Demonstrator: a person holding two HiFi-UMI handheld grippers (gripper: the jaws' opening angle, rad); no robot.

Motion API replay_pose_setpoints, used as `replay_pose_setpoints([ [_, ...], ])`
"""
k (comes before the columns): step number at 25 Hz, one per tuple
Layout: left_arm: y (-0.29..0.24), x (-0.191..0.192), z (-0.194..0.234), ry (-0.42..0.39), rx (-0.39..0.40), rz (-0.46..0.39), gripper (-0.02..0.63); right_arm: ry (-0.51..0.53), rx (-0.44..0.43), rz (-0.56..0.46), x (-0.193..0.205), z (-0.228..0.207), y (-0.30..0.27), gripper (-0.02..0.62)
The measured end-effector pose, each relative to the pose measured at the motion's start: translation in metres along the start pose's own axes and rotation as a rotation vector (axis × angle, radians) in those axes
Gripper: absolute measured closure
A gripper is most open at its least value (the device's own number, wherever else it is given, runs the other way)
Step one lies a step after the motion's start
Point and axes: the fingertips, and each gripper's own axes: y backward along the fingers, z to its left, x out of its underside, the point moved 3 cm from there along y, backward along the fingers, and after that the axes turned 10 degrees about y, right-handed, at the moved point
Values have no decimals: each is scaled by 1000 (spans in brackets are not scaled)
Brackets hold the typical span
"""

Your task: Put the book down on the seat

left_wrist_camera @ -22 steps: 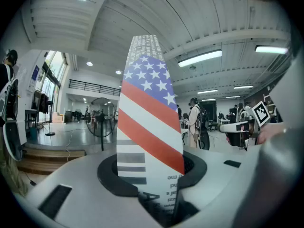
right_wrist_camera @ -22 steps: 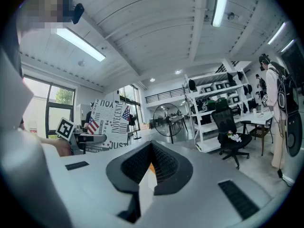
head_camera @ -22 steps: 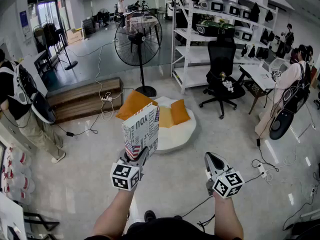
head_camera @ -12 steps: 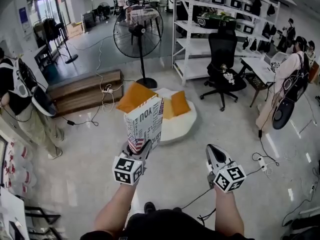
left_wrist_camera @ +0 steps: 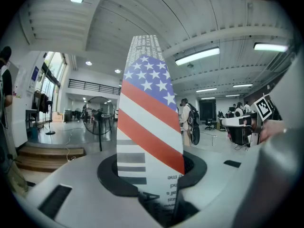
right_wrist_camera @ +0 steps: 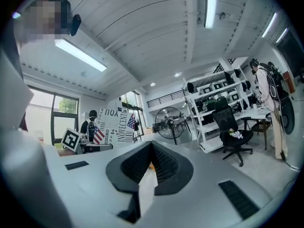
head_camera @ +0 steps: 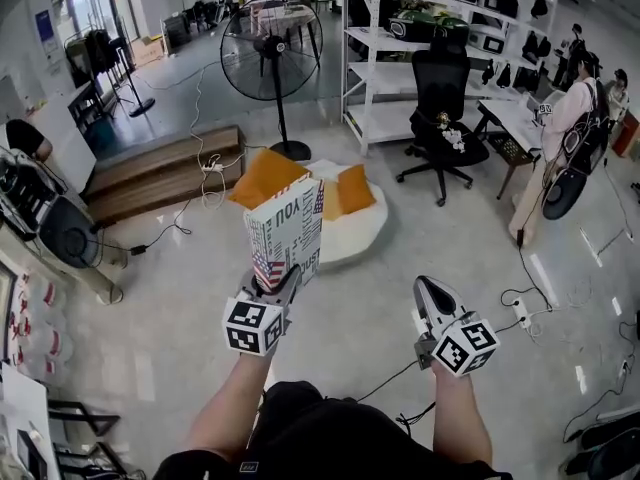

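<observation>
The book (head_camera: 286,230) stays upright, clamped at its lower edge by the left gripper (head_camera: 276,284), still short of the seat (head_camera: 358,236), so placement remains pending; the right gripper (head_camera: 429,290) jaws are together, empty.

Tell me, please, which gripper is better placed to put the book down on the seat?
Left. The left gripper is clamped on the book, which stands upright, and the white seat lies ahead, just beyond it. The right gripper is shut and empty, off to the side.
</observation>
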Motion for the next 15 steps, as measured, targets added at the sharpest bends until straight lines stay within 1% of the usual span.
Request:
replay_pose_setpoints([
  [4,2,2,-2,8,13,20,446,-46,9,24,5,3,6,581],
  [9,1,19,-2,29,19,40,446,-88,28,50,26,3,17,581],
  [15,-25,28,14,58,27,44,446,-105,32,86,41,-8,-4,581],
])
